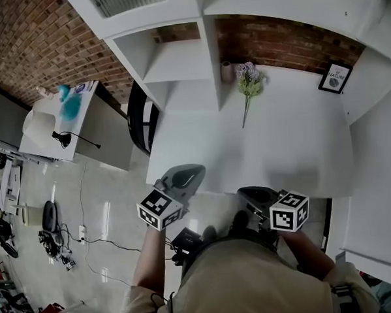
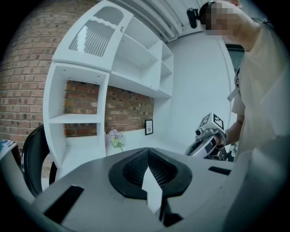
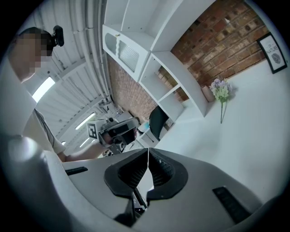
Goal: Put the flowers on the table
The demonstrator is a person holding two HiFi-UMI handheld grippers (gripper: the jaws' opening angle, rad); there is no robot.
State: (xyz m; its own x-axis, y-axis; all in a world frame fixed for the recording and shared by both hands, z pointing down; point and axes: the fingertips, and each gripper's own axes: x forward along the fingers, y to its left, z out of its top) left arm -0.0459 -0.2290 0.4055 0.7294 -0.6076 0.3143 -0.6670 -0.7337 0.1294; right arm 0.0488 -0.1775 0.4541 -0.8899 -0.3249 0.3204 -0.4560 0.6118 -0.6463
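A small bunch of lilac flowers (image 1: pixel 250 81) with a long green stem lies flat on the white table (image 1: pixel 280 154), near the back by the brick wall. The same flowers (image 2: pixel 117 139) (image 3: pixel 221 90) show far off in both gripper views. My left gripper (image 1: pixel 186 174) hovers over the table's front left edge, shut with nothing in it (image 2: pixel 148 159). At the front edge to its right sits my right gripper (image 1: pixel 256 196), its jaws also shut and empty (image 3: pixel 147 159). Both are well short of the flowers.
A small pinkish vase (image 1: pixel 227 72) stands left of the flowers against the shelf unit (image 1: pixel 178 68). A framed picture (image 1: pixel 335 78) leans at the back right. A black chair (image 1: pixel 141 119) stands left of the table. Cables and clutter lie on the floor (image 1: pixel 62 238).
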